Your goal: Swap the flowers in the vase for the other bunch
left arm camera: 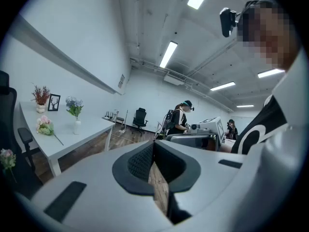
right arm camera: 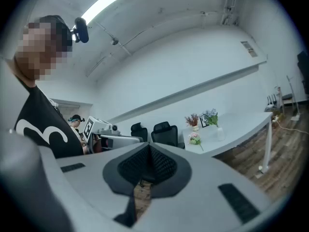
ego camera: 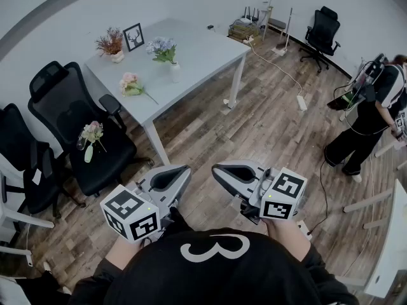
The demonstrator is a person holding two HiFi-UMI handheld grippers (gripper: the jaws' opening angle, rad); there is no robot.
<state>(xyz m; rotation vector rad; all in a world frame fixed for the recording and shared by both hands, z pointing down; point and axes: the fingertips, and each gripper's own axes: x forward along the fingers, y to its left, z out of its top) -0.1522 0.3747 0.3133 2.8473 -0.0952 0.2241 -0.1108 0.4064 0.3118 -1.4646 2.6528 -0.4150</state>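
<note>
Both claws are closed and hold nothing. The left claw (ego camera: 181, 173) and the right claw (ego camera: 219, 170) sit side by side, close to the person's body, each with its two jaws pressed together. The things for the job are well apart from them, far ahead and off to the left of the left claw, up on the white bench (ego camera: 203, 49). The blue flowers (ego camera: 163, 48) stand in a small white vase (ego camera: 174, 72). The pink bunch (ego camera: 130, 84) lies flat on the bench a little to the left of the vase, with its thin stem pointing toward the bench's near edge. Both bunches look very light. Their tops look soft and easy to squash, so I think a claw should not pinch them there. The best place to hold the blue flowers is likely on the stems, just above the mouth of the vase, and then lift straight up. The vase looks small and smooth, so it may slide or tip when the stems pull. The other claw could hold its body to keep it steady. The pink bunch is best taken by its stem, just under the flowers. That stem lies right on the bench, so it may be tricky to get the jaws around it.
</note>
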